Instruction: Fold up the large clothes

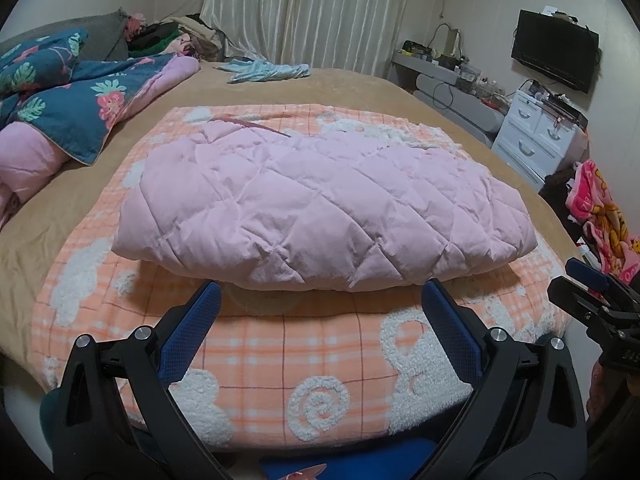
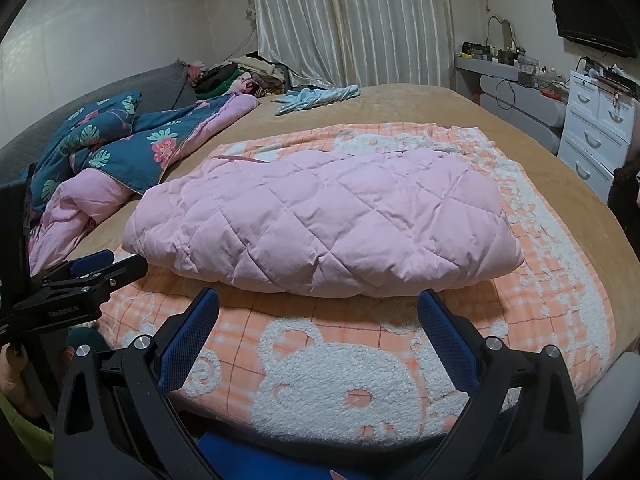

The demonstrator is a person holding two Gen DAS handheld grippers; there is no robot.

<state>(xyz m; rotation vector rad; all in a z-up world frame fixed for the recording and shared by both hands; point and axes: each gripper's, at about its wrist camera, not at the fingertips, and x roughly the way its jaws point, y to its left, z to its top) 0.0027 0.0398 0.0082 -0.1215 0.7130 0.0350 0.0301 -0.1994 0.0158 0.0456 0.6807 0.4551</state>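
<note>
An orange checked blanket (image 1: 248, 360) with white fluffy bear shapes is lying directly beneath and ahead of the fingers, spreading over a tan bedspread (image 1: 352, 84). Far left of the fingers, a navy floral quilt (image 1: 76, 96) is bunching up. Beyond the fingertips, a pale blue cloth (image 1: 268, 70) is resting before striped curtains (image 1: 304, 8). Off right, a white drawer unit (image 1: 536, 136) is standing beneath a wall-mounted television (image 1: 554, 56).
</note>
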